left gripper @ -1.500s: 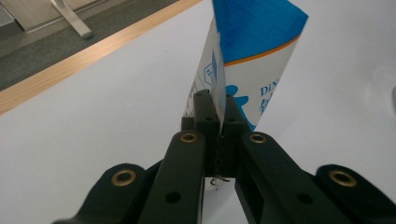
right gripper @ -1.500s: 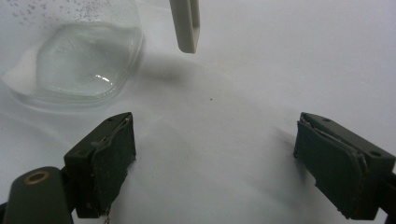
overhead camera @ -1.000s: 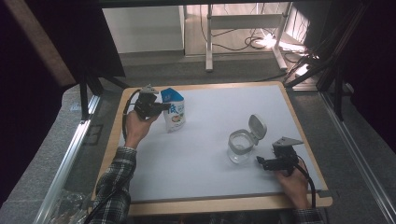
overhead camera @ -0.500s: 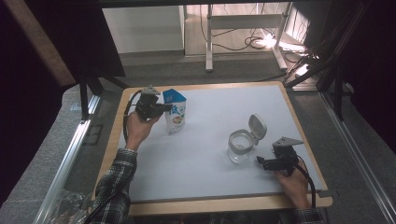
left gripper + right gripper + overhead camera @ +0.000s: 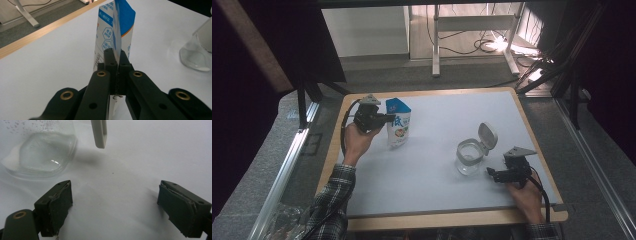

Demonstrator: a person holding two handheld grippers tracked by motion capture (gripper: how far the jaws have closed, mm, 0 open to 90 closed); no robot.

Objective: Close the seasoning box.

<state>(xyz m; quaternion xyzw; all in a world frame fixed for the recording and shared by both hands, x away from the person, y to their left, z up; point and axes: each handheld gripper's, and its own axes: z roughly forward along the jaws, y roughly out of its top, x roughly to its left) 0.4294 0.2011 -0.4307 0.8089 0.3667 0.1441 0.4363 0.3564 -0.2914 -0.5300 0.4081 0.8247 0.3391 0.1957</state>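
Blue-and-white printed film forms the pouch (image 5: 398, 128), which stands upright near the far left of the white table (image 5: 432, 170). The left gripper (image 5: 384, 119) pinches the pouch's flat side seam, jaws pressed together on the film; in the left gripper view the pouch (image 5: 113, 37) rises straight ahead of the left gripper (image 5: 115, 63), its long axis vertical and its sealed edge running along the line of the jaws.

The glass jar (image 5: 470, 157) sits right of centre, well apart from the pouch, with its hinged lid (image 5: 487, 136) tipped back and the mouth open upward. The right gripper (image 5: 492, 173) rests just beside the jar on its right, jaws spread wide and holding nothing. In the right gripper view the jar (image 5: 40, 152) lies ahead and to the left of the right gripper (image 5: 115, 205), with the lid's edge (image 5: 99, 132) hanging above.

Judged from this layout, the jar lies to the right of the pouch across the table, so the held pouch must travel that way and tilt over the open mouth. The right hand is nearer the jar and is placed to steady it.
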